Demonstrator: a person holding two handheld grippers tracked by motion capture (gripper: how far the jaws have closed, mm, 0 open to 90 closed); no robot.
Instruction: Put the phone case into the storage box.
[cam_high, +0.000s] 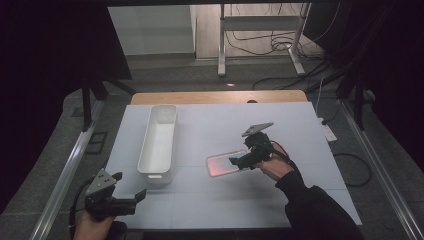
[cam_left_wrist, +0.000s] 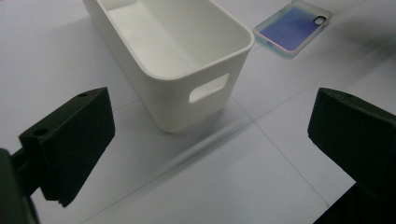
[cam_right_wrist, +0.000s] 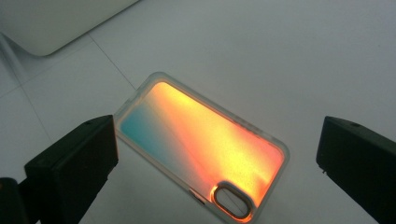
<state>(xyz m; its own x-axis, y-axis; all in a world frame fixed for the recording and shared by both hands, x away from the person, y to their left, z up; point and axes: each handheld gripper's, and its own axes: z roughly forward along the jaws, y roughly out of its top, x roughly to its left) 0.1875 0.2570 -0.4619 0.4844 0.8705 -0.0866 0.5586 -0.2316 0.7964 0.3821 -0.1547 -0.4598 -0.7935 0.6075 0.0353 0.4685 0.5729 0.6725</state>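
Phone case (cam_right_wrist: 201, 149) lies flat between the right gripper (cam_right_wrist: 217, 158)'s open fingers; left gripper (cam_left_wrist: 210, 154)'s fingers gape too.

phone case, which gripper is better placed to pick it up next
Right. The right gripper hovers directly over the phone case with open jaws either side of it. The left gripper sits at the table's near edge, beyond the white bin.

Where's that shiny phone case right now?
In the high view the phone case lies flat on the table, right of the white bin, under the open right gripper.
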